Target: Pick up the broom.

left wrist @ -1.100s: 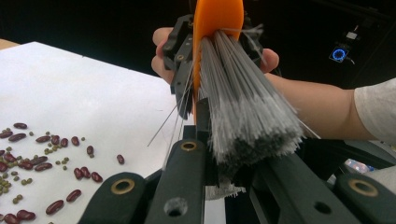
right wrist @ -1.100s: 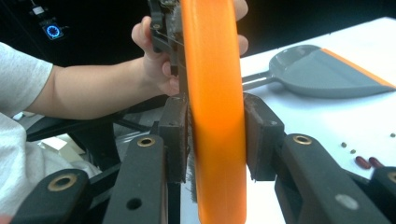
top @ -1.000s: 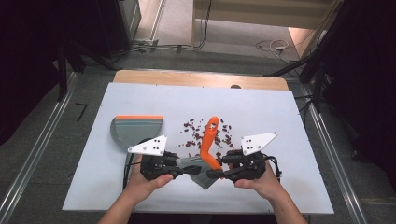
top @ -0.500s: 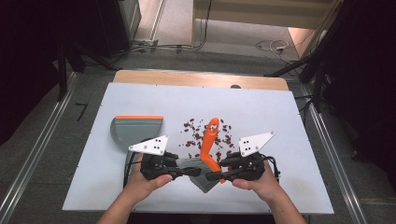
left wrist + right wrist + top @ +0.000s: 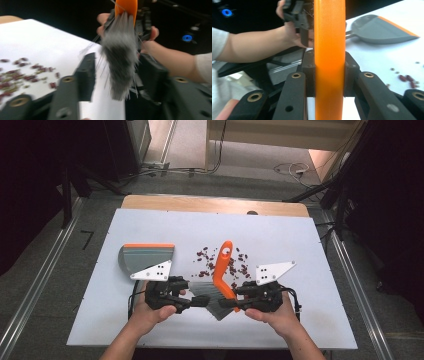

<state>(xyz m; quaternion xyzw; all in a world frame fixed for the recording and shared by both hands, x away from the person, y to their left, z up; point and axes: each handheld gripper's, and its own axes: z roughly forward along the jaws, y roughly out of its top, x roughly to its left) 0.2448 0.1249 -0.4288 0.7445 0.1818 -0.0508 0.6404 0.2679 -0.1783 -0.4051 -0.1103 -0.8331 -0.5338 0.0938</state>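
High view: a grey dustpan (image 5: 146, 257) with an orange lip is seen lying left of centre on the white table (image 5: 310, 245). Just below it, near the front edge, the left gripper (image 5: 204, 300) is held, its jaws having just been opening; in the left gripper view they stand apart on either side of the grey bristles (image 5: 120, 57), not pressing them. At the middle, the orange brush (image 5: 222, 270) is seen rising from the bristles, with dark red beans (image 5: 240, 265) scattered around its handle. To the right, the right gripper (image 5: 226, 301) is clamped firmly on the brush's handle (image 5: 329, 57).
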